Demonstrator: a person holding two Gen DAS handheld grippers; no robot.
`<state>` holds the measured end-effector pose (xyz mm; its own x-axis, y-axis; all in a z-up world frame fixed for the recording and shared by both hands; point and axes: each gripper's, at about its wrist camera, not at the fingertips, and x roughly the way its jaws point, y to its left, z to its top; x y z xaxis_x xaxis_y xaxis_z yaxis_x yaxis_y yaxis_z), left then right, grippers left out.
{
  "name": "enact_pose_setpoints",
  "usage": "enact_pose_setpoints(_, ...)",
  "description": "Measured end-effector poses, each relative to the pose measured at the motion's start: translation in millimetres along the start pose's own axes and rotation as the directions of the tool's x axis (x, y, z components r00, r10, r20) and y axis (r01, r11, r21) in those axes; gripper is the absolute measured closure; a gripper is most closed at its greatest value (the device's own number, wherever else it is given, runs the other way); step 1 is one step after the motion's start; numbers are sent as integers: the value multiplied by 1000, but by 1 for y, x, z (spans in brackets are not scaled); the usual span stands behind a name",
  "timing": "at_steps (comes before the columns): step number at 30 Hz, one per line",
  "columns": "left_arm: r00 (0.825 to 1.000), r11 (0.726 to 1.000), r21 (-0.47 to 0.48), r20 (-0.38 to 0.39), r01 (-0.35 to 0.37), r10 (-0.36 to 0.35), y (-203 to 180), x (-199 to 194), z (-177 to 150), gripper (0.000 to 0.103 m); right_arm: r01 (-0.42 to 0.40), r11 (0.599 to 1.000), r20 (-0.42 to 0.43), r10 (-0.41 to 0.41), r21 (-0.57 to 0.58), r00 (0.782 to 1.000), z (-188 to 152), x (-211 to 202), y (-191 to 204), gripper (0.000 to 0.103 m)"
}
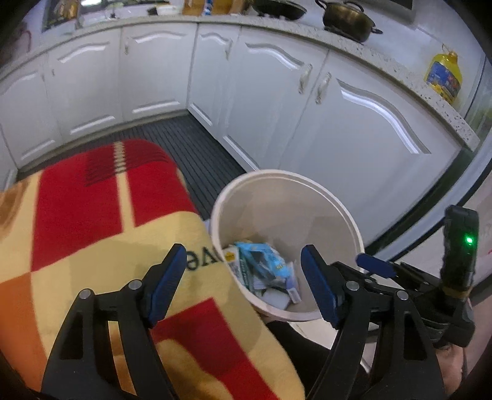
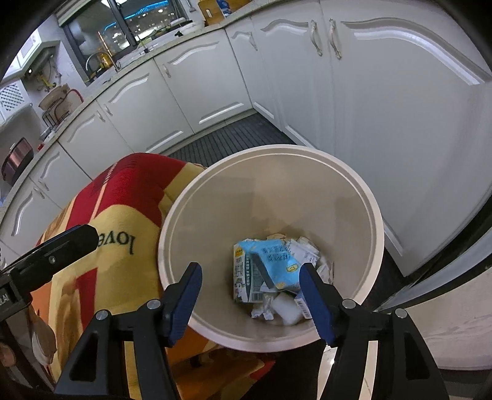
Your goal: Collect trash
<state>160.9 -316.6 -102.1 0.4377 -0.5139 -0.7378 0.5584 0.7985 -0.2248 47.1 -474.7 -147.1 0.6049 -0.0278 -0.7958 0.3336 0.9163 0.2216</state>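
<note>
A red, yellow and orange blanket (image 1: 92, 215) (the word "love" printed on it) lies before white cabinets (image 1: 353, 129). On the speckled countertop (image 1: 399, 70) stand a dark pot (image 1: 347, 18) and a yellow oil bottle (image 1: 444, 77). A dark ribbed mat (image 2: 233, 135) covers the floor.

Round cream bin (image 2: 270, 172), open top, no lid, stands upright on the floor just beside white cabinet doors, its other side touching a red/yellow blanket. Inside, at the bottom: a heap of trash (image 2: 276, 274). Top of heap = crumpled light-blue packet (image 2: 278, 261) w/ printed text, lying tilted over a flattened white-and-green carton (image 2: 244, 283). Beside them a small white block (image 2: 287, 309), crumpled white paper bits (image 2: 261, 314) and a white barcode scrap. Bin walls above the heap bare; bin approx. a quarter full.
</note>
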Motion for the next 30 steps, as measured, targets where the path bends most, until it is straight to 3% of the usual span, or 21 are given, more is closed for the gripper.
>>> enact_pose_setpoints(7,993,996,-36,82,-79,82,9,-32,-11,27,4,1000,61,-2,-27,998,-13,-24,21,35)
enact_pose_setpoints(11,972,981,-44,134,-191,195,16,-55,-18,27,11,999,98,-7,-39,995,-20,-36,37,34)
enact_pose_setpoints(18,956,977,-35,200,-210,213,18,-92,-32,27,23,996,167,-8,-86,986,-33,-65,68,30)
enact_pose_setpoints(24,942,972,-30,243,-232,232,18,-122,-46,27,31,993,273,2,-115,962,-41,-100,95,20)
enact_pose_setpoints(30,922,969,-28,301,-247,244,15,-151,-54,27,69,986,336,-14,-151,942,-48,-126,116,18)
